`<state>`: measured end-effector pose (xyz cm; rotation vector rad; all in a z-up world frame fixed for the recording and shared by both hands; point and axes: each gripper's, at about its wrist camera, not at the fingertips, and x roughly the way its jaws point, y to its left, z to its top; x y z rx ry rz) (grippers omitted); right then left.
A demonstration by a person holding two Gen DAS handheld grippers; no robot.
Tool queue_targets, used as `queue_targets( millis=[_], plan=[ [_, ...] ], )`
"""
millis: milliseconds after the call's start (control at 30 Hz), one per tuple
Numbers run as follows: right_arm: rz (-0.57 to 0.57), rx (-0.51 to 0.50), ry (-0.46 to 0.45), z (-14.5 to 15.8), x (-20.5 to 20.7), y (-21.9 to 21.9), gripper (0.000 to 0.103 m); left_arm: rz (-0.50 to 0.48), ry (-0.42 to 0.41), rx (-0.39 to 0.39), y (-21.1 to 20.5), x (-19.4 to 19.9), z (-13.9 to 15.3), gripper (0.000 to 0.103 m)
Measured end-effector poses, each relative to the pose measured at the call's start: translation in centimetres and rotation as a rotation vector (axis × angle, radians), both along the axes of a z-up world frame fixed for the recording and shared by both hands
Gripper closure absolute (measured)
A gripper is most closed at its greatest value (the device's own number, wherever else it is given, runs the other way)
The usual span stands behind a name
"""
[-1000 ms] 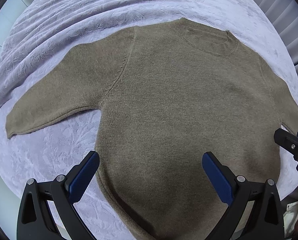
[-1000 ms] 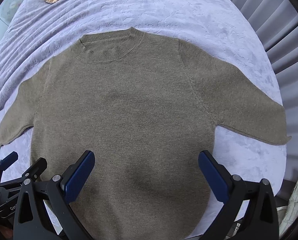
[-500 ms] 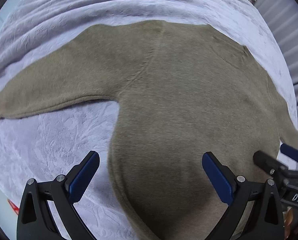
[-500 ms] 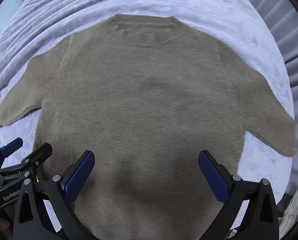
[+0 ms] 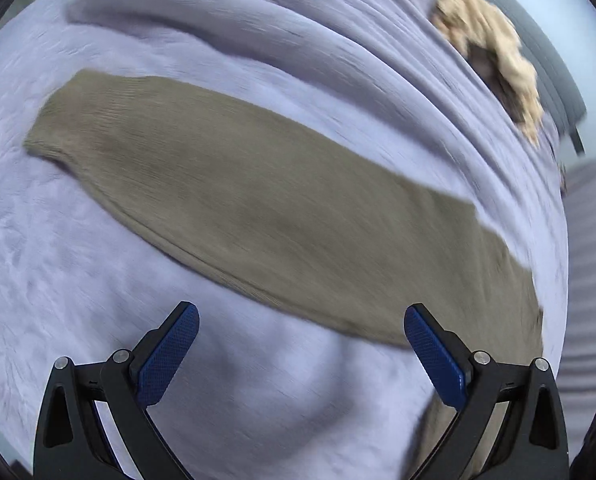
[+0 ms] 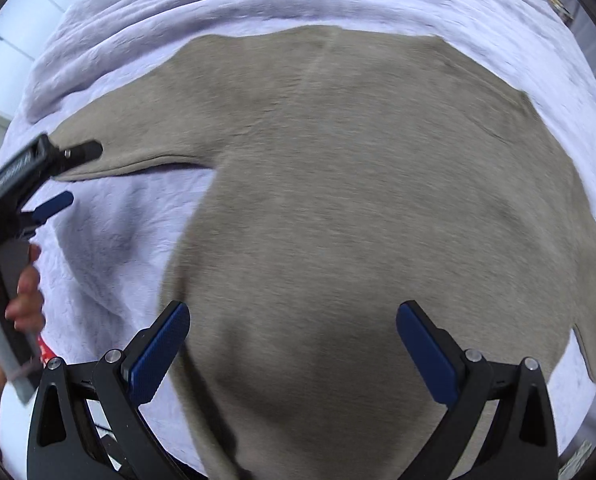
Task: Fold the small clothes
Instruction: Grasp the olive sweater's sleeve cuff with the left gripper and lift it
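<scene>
Jaws of both grippers stand apart: left gripper (image 5: 301, 354) near the sweater's sleeve (image 5: 234, 184), right gripper (image 6: 292, 354) over its body.

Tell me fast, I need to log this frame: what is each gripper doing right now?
Left gripper: open, holding nothing, over the sweater sleeve.
Right gripper: open, holding nothing, over the sweater body.

A bed under a rumpled lavender textured bedspread (image 5: 258, 392) carried it all. Ahead of the left claw's spread fingers, an olive-brown knit sweater (image 6: 358, 208) lay flat, its sleeve (image 5: 226, 184) stretched crosswise. Far beyond, up right, sat a crumpled cream cloth heap (image 5: 494, 52).
</scene>
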<state>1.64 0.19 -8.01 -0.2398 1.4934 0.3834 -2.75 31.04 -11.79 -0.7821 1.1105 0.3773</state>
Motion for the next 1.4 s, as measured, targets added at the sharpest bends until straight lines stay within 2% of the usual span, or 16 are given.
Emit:
queue_targets(
  millis=[67,200,433,533,567,600,633,667,700,767,867,1067,1200,1267,1400],
  plan=[
    [0.023,0.015,0.006,-0.4,-0.3,1.5,0.0,0.064,-0.025,-0.032,2.7,-0.9,-1.0,0.0],
    [0.053,0.033,0.017,-1.2,-1.1,3.5,0.0,0.115,-0.059,-0.084,5.8,-1.2,-3.0,0.0],
    [0.075,0.022,0.026,-2.2,-2.1,4.6,0.0,0.203,-0.178,-0.167,9.4,-1.4,-3.8,0.0],
    [0.077,0.019,0.026,-2.2,-2.4,4.5,0.0,0.25,-0.197,-0.19,10.0,-1.7,-4.4,0.01],
    [0.076,0.021,0.026,-2.3,-2.5,4.5,0.0,0.253,-0.189,-0.169,10.0,-1.7,-4.4,0.022],
    [0.076,0.021,0.025,-2.3,-2.5,4.6,0.0,0.255,-0.177,-0.151,10.0,-1.6,-4.5,0.039],
    [0.076,0.021,0.023,-2.3,-2.6,4.7,0.0,0.259,-0.168,-0.14,10.1,-1.7,-4.6,0.049],
    [0.076,0.022,0.023,-2.3,-2.6,4.8,0.0,0.265,-0.169,-0.134,10.3,-1.8,-4.7,0.075],
    [0.079,0.023,0.025,-2.4,-2.7,5.0,0.0,0.263,-0.184,-0.146,10.5,-2.4,-4.8,0.095],
    [0.084,0.027,0.024,-2.3,-2.7,4.9,0.0,0.266,-0.233,-0.178,10.9,-3.0,-4.6,0.095],
    [0.08,0.049,0.043,-2.4,-3.1,4.2,0.0,0.204,-0.267,-0.125,10.5,-2.8,-3.1,0.095],
    [0.07,0.052,0.069,-2.4,-4.0,2.4,0.0,0.113,-0.336,-0.105,9.4,-0.8,-0.2,0.095],
    [0.097,0.106,0.091,-1.4,-5.1,1.1,0.0,0.043,-0.372,-0.09,8.0,0.4,2.3,0.095],
    [0.118,0.17,0.147,-1.2,-6.1,0.3,0.0,0.009,-0.381,-0.087,7.2,1.0,3.3,0.095],
    [0.158,0.291,0.324,-1.8,-9.6,-1.0,0.0,-0.054,-0.396,-0.086,5.5,2.1,4.9,0.095]
  ],
)
